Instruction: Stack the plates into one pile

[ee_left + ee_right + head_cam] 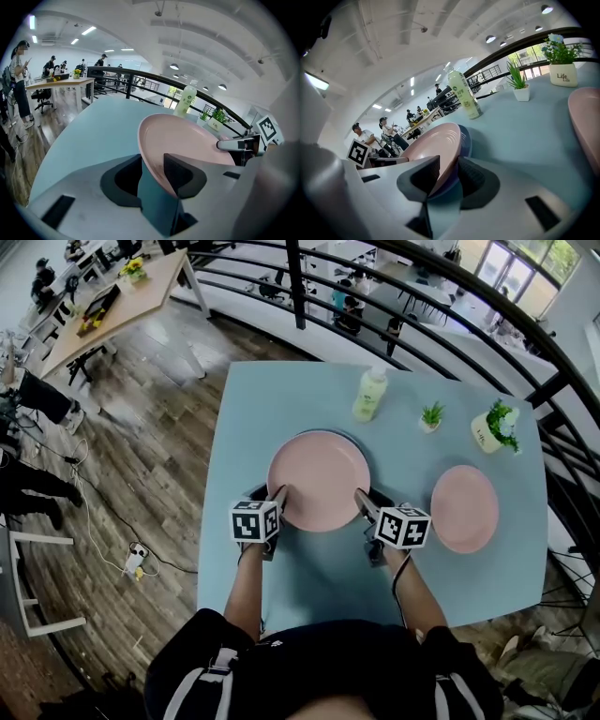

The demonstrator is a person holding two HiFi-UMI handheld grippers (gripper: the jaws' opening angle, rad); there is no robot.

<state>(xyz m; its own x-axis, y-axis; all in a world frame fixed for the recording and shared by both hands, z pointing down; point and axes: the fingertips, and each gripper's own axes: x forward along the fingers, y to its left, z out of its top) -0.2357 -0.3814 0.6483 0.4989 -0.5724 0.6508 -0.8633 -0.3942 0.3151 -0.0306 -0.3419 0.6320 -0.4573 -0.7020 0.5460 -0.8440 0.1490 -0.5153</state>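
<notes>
The left gripper (278, 491) and right gripper (361, 497) clamped opposite rims of a smooth round pink plate (319, 474), with a glossy blue plate (465, 138) just beneath it.

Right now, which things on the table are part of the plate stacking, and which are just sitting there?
Job: large pink plate, blue plate under it, small pink plate.
Lying about: bottle, small potted plant, white flower pot.

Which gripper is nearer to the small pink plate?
Right. The right gripper holds the large pink plate on the side toward the small pink plate; the left gripper holds its far side.
</notes>
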